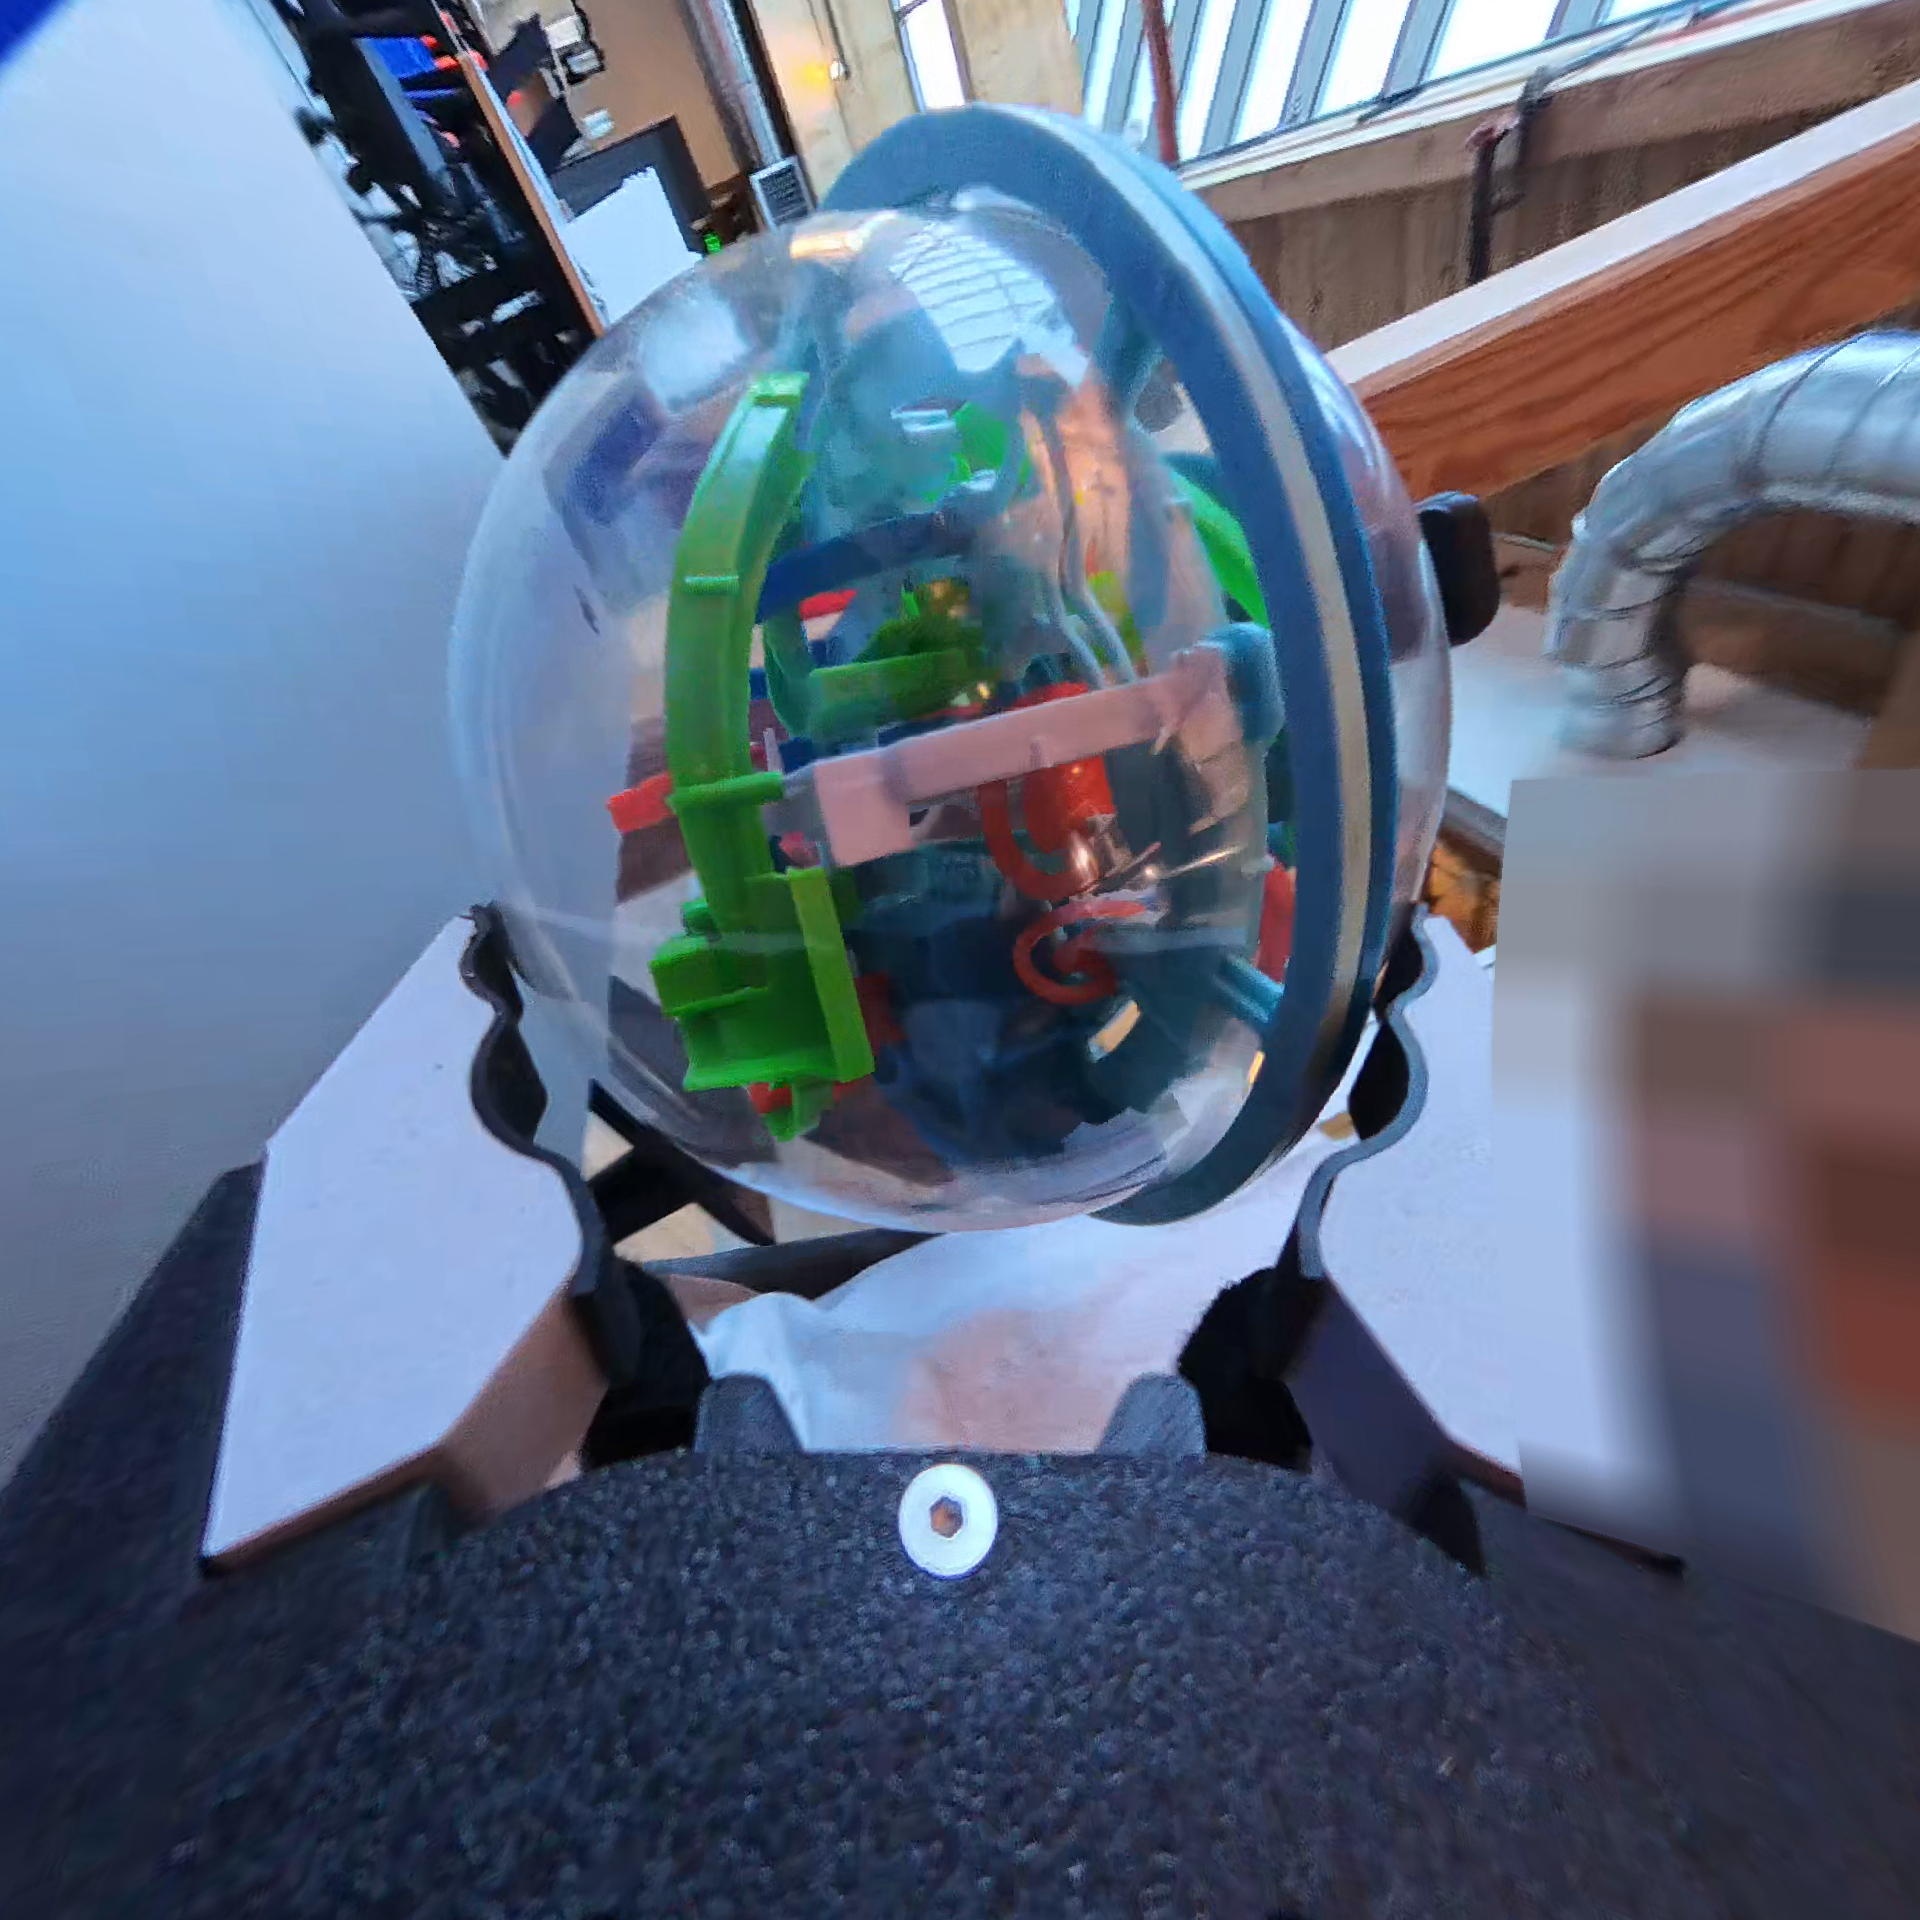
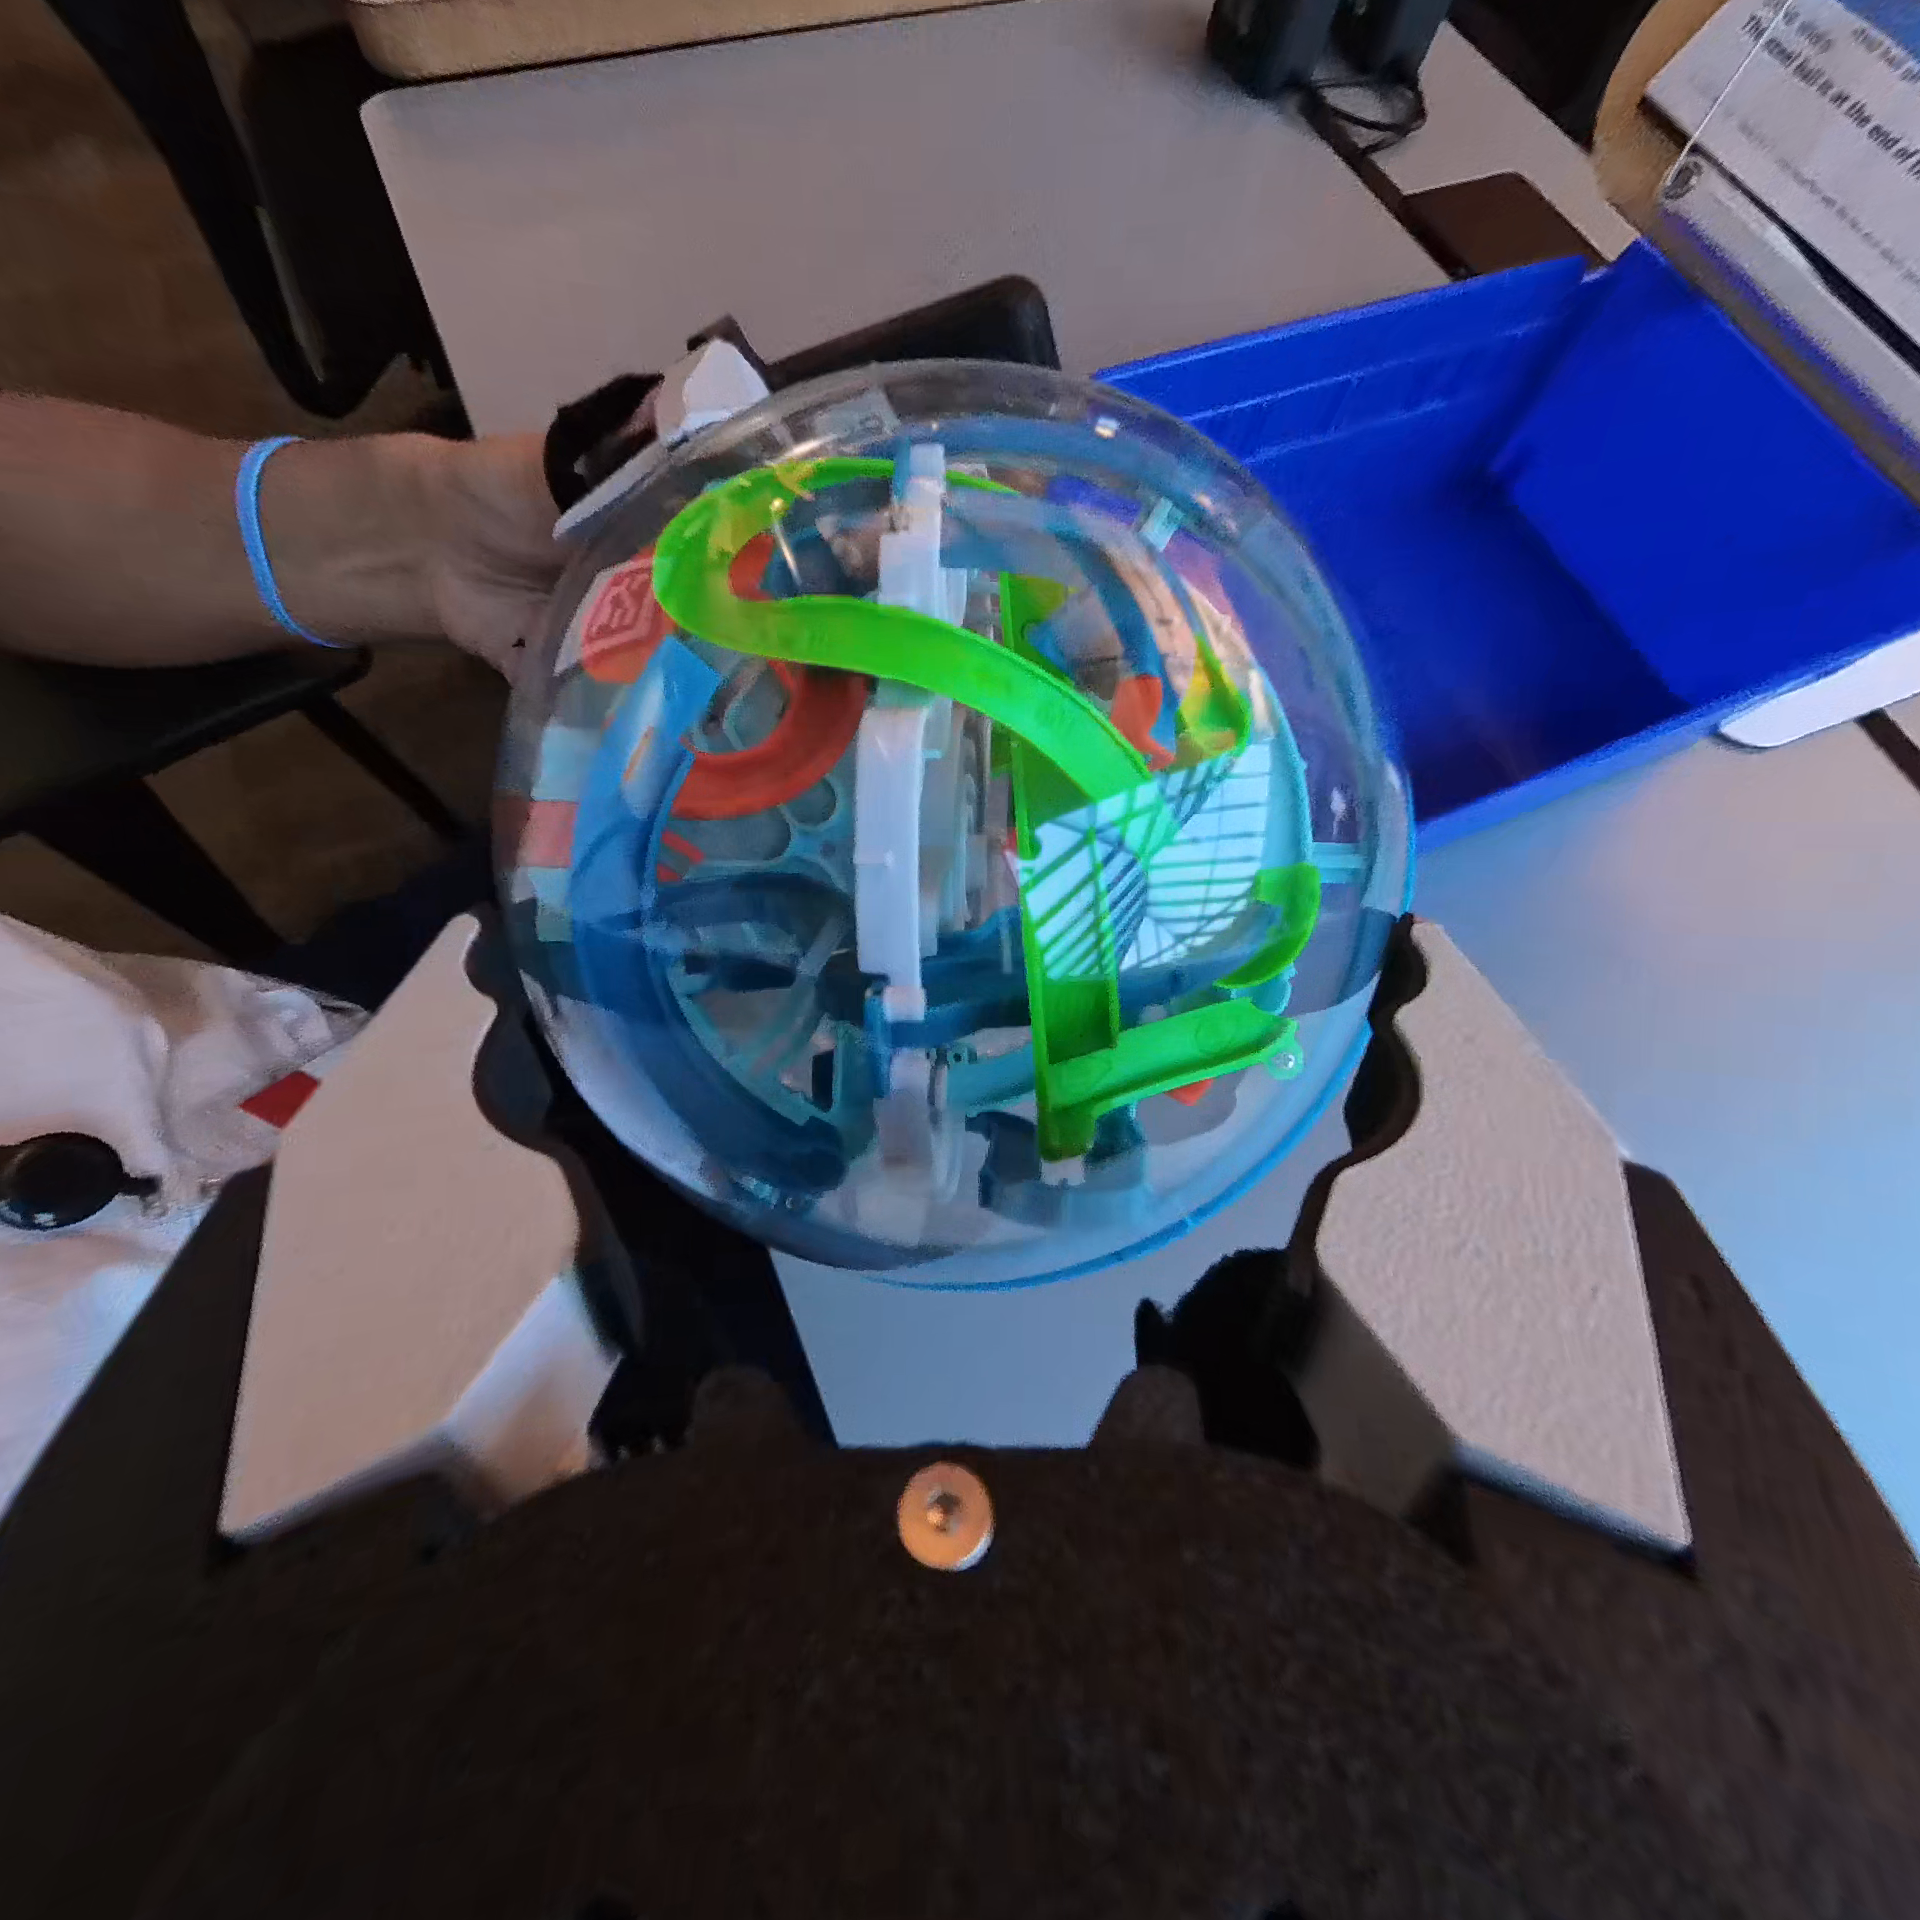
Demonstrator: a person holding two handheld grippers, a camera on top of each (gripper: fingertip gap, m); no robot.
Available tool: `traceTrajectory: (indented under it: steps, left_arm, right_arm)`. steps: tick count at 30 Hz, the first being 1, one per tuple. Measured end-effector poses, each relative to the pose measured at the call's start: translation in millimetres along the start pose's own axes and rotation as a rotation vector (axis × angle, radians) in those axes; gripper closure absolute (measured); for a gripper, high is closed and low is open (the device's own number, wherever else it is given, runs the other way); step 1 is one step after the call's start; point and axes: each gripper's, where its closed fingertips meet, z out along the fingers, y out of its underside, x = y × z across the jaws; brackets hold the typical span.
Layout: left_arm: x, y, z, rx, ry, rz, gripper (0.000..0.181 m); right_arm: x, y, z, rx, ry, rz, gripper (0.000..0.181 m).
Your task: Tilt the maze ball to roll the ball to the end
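Both my grippers clasp the maze ball (image 2: 951, 821) between their spread fingers: the left gripper (image 1: 940, 1039) grips across its dark equator ring, the right gripper (image 2: 940, 1049) at its lower sides. I hold it in the air above the grey table (image 2: 883, 197), with the blue bin (image 2: 1558, 540) near on the right and free room around. Green, blue and orange tracks crowd inside; I cannot pick out the small ball.
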Motion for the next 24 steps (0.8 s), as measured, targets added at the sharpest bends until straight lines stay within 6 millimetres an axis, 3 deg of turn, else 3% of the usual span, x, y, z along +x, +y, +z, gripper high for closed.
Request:
traceTrajectory:
  steps: [6,9,14,20,24]
  left_arm:
    - [21.1,6.2,-2.9,0.028,0.229,0.003,0.026]
    - [28.2,5.7,-4.1,0.033,0.227,0.060,0.025]
    - [23.0,-0.1,-8.8,0.023,-0.010,0.178,0.026]
    - [-3.2,-8.7,-25.6,0.047,-0.393,0.205,0.026]
    - [-16.1,-8.5,-33.8,0.068,-0.473,0.127,0.026]
  right_arm:
    - [-14.6,-34.6,-6.0,0.032,0.035,-0.057,0.027]
    - [-19.9,-40.2,-9.1,0.053,0.074,-0.105,0.027]
    - [-14.5,-24.1,-4.4,0.113,0.079,-0.151,0.027]
    - [0.7,13.8,29.0,0.166,-0.004,-0.070,0.028]
    - [3.4,22.8,43.7,0.261,-0.080,0.020,0.028]
